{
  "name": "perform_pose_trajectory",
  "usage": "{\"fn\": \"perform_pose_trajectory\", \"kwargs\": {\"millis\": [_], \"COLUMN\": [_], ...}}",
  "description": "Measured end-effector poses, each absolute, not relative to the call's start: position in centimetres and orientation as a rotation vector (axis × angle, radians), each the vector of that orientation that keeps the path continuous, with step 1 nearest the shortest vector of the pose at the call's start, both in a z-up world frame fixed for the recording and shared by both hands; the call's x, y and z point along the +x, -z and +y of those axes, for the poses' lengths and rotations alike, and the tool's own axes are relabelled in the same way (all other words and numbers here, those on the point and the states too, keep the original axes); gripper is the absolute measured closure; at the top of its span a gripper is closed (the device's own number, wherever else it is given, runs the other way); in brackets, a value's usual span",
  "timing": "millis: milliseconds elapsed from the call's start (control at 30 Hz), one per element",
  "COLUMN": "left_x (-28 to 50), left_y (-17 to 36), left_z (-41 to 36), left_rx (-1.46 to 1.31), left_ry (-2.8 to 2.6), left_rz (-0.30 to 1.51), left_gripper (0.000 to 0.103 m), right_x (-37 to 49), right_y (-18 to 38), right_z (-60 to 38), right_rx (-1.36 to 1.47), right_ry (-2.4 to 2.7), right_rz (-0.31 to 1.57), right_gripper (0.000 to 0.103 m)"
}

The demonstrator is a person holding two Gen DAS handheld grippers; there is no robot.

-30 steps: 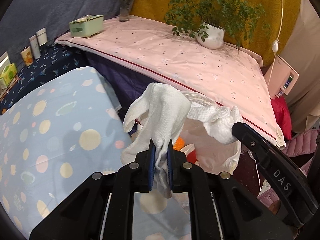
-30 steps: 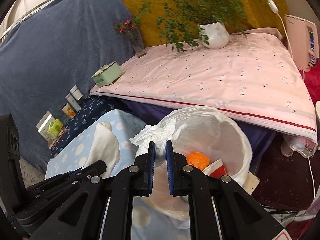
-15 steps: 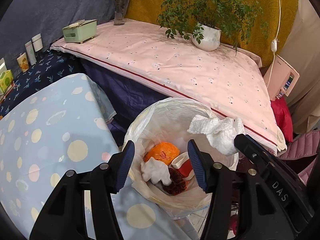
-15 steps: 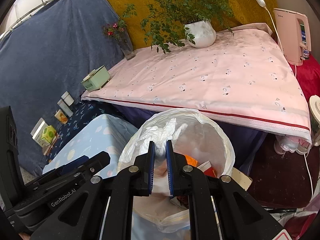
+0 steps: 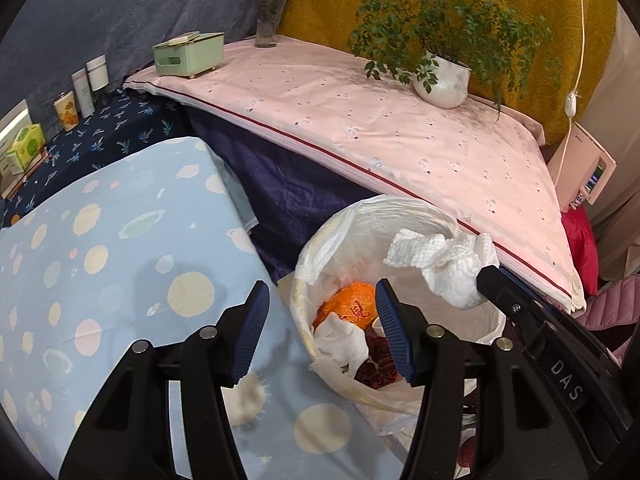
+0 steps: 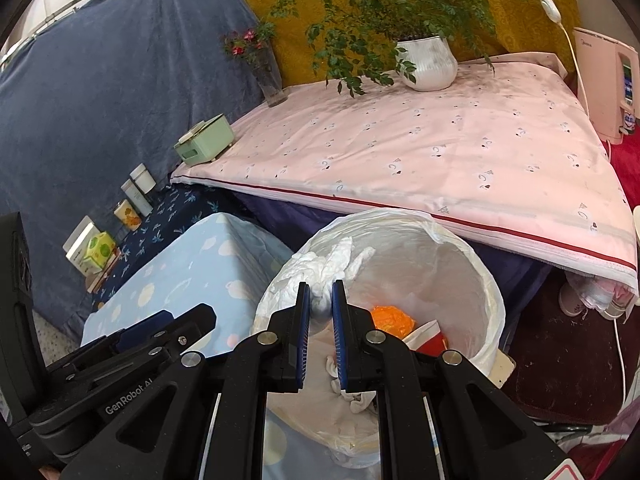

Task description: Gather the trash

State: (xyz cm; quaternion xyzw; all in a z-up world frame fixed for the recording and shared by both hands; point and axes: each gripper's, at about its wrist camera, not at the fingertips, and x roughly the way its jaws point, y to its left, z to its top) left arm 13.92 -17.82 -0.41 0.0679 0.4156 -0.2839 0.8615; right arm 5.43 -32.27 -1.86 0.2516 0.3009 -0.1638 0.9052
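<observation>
Tissue (image 6: 320, 270) sits pinched in the right tool (image 6: 319, 292) above the bin (image 6: 486, 280); left tool (image 5: 320, 312) gapes empty.

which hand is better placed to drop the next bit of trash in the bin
Right. The right gripper is shut on a crumpled white tissue above the lined bin, so it need only open. The left gripper is open and empty.

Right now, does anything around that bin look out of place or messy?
Nothing is spilled. The one odd thing is a crumpled white tissue hanging above the lined bin, pinched in the right tongs rather than dropped in. The left tongs are open and empty.
</observation>
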Motion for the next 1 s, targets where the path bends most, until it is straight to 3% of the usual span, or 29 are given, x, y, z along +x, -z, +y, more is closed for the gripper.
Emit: {"fn": "perform_pose_trajectory", "kwargs": {"millis": [67,833,1000], "left_x": [14.1,12.0,11.2], "left_y": [0.6,0.9,1.3], "left_z": [-17.2,-11.9,-11.0], "left_rx": [0.135,0.144,0.154], "left_ry": [0.581,0.479,0.455], "left_rz": [0.877,0.86,0.872], "left_gripper": [0.049,0.039,0.036], "right_x": [5.9,4.8,4.1], "right_y": [2.0,0.4,0.0], "right_z": [-31.9,-27.9,-27.0], "right_rx": [0.496,0.308,0.279], "right_ry": [0.344,0.349,0.348], "right_rz": [0.647,0.705,0.705], "right_gripper": [0.086,0.077,0.064]}}
